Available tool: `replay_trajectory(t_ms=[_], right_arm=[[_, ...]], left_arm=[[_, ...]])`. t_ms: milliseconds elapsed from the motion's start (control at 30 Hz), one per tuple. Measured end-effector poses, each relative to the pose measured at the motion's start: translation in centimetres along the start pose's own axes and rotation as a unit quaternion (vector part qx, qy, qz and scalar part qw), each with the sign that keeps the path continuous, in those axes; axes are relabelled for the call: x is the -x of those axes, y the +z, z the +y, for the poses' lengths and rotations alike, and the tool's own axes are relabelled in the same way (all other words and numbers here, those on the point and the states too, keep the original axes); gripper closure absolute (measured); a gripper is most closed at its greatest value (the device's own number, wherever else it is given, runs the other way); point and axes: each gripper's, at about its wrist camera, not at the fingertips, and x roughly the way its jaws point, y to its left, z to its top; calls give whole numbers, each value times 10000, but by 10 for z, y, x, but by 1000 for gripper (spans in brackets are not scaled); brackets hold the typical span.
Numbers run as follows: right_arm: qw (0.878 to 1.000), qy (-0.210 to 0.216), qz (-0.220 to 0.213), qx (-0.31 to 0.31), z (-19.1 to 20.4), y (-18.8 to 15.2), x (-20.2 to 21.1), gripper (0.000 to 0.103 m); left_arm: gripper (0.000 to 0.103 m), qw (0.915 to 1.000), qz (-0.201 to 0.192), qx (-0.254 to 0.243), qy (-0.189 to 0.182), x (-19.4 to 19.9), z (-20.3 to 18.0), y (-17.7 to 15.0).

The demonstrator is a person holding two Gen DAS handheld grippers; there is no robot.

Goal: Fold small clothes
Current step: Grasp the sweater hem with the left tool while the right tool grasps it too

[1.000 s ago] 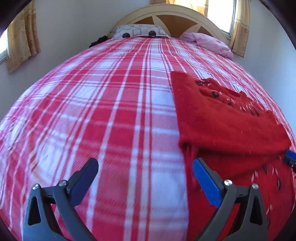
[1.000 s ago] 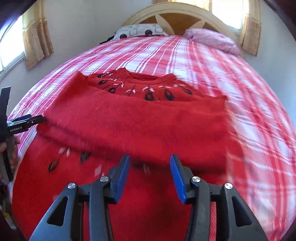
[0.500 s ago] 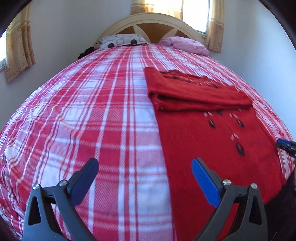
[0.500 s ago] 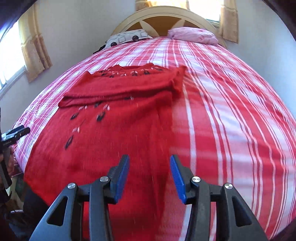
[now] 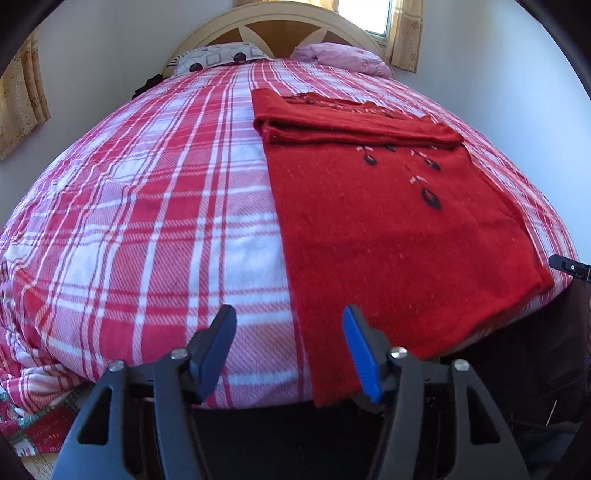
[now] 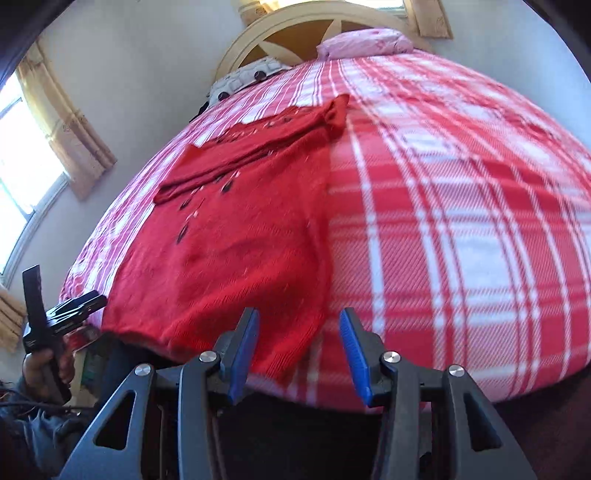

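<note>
A red knit sweater (image 5: 388,229) with black leaf embroidery lies flat on the plaid bed cover (image 5: 166,206), its sleeves folded across the chest. My left gripper (image 5: 290,319) hovers at the foot of the bed over the hem's left corner. Its jaws are closing, the sweater's side edge lies between them, and the pads do not press on it. My right gripper (image 6: 299,317) hangs over the hem's right corner (image 6: 284,365), partly open and gripping nothing. The sweater (image 6: 229,266) also fills the right wrist view, where a hand holds the left gripper (image 6: 74,310) at the far left.
A cream headboard (image 5: 280,22) with a patterned pillow (image 5: 221,55) and a pink pillow (image 5: 340,55) stands at the far end. Curtained windows (image 6: 22,155) flank the bed. The right gripper's tip (image 5: 569,266) shows at the right edge. Dark floor lies below the bed's foot.
Both grippers have drawn back from the folded sleeves to the hem at the foot of the bed. The left jaws have narrowed. The sweater has not moved.
</note>
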Motion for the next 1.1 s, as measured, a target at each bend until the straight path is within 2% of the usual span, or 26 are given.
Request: replay_trajectory(t_ms=[67,167,267,533,633,700,833,867,933,1000,1100], right_arm=[[10000,31,76,-42,-1,-6,-4,56],[9998,83,139,-151,-4,-10,-9,56],[9995,159,190,-195,-4,-13,-13,62],[9990,295,212,-262,-6,-16,-19,72],[9991,305,207,-185,-4,-17,-19,74],[9991,351,195,-136,-1,-17,-20,79],[9991,369,188,-122,-1,-19,-22,82],[9990,388,182,-155,-2,-18,-22,84],[9986,437,168,-232,-5,-18,-21,86],[9982,492,136,-305,-7,-18,-20,89],[9974,619,32,-357,-8,-16,-15,89]], left_arm=[[42,9999,104,14,-69,-5,-3,-4],[42,10000,49,14,-13,-5,-6,-7],[42,9998,35,172,-87,-2,-2,-9],[58,9993,148,157,-312,2,-9,-15],[58,9991,274,-14,-335,-1,-16,-20],[58,9989,335,-7,-330,-4,-16,-21],[55,9974,567,136,-424,-10,-10,-24],[57,9968,624,159,-481,-12,-9,-26],[72,9953,699,250,-625,-14,-6,-29],[80,9939,741,344,-744,-14,-4,-28],[90,9946,689,279,-722,-8,-8,-27]])
